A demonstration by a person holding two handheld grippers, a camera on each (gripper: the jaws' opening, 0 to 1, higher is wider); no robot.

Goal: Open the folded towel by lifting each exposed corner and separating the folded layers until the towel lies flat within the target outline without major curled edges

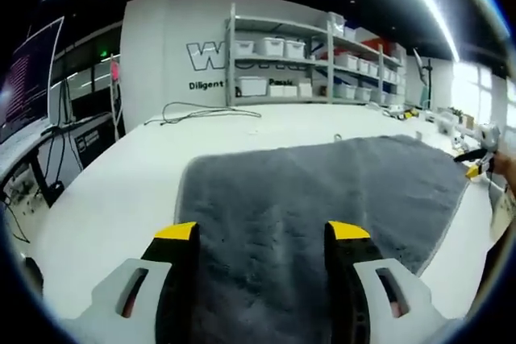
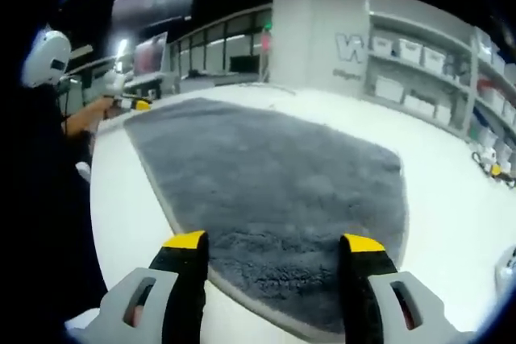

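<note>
With the grey plush towel (image 1: pixel 322 199) spread flat, your left gripper (image 1: pixel 262 235) and right gripper (image 2: pixel 274 246) both gape empty; just check the edges for curls.

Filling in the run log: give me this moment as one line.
towel: spread flat on white table | left gripper: open, above towel | right gripper: open, above towel edge

The towel (image 1: pixel 322 199) is thick grey cloth with a fuzzy, matt pile. The white tabletop (image 1: pixel 121 191) looks smooth and faintly glossy. Grey shelving (image 1: pixel 322 62) carries plastic bins.
</note>
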